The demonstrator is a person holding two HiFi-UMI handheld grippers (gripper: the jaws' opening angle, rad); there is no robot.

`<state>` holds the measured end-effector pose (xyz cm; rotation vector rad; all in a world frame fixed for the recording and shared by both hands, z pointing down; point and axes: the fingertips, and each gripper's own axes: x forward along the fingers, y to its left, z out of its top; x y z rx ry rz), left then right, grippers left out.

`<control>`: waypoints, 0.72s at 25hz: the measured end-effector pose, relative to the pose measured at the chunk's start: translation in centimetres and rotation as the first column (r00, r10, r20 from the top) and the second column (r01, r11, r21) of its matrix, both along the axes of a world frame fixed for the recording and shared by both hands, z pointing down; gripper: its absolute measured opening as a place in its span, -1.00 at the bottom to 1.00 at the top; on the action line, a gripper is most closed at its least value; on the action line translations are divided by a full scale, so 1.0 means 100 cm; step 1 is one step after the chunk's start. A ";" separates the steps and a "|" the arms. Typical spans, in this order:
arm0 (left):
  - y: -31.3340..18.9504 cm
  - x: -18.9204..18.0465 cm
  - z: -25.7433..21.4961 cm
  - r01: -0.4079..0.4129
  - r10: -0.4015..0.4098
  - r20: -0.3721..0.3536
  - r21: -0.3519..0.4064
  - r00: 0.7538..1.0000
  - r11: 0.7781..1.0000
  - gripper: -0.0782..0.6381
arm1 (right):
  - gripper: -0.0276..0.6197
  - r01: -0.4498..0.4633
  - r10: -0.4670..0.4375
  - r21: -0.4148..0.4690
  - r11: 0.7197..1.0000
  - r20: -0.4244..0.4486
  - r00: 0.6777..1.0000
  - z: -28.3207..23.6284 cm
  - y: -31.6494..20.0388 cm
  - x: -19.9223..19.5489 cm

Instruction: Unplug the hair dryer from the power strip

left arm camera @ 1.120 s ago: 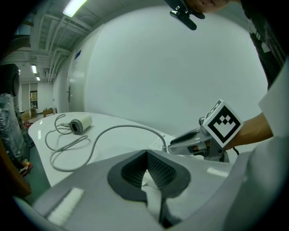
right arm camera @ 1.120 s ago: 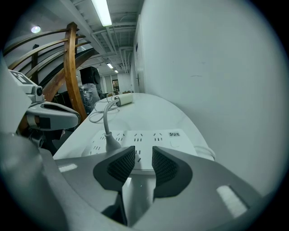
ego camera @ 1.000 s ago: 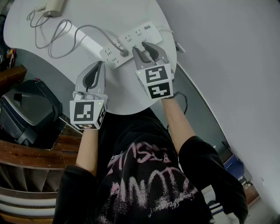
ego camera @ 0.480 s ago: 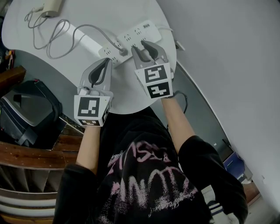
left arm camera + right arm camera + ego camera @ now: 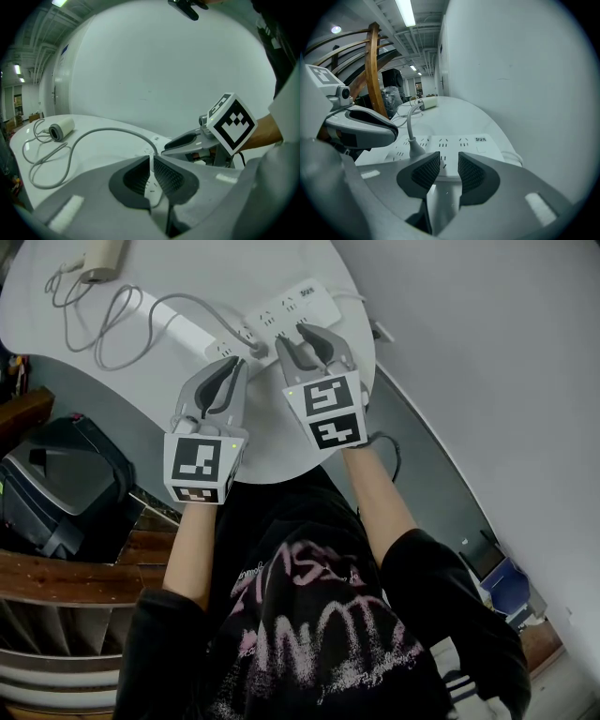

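I am holding left tool (image 5: 236, 368) closed, empty; right tool (image 5: 302, 337) slightly parted, empty, facing white rectangular plastic power strip (image 5: 286, 307).

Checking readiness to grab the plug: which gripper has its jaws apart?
The right gripper, facing the power strip; the left gripper has its jaws together.

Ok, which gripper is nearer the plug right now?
Left, narrowly. The left gripper points straight at the plug, just short of it. The right gripper faces the power strip with the plug off to its left.
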<state>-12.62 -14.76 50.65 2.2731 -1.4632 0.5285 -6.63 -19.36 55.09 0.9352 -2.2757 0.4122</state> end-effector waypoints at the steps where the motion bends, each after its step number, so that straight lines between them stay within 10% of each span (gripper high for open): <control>1: -0.001 0.001 0.000 -0.006 0.006 0.000 -0.001 1.000 1.000 -0.71 | -0.52 -0.001 0.001 0.000 1.000 -0.001 1.000 0.000 0.000 0.000; 18: -0.019 0.015 0.010 -0.069 0.069 -0.005 -0.031 0.998 0.997 -0.55 | -0.52 -0.004 0.004 0.002 1.000 0.005 1.000 -0.001 0.000 0.000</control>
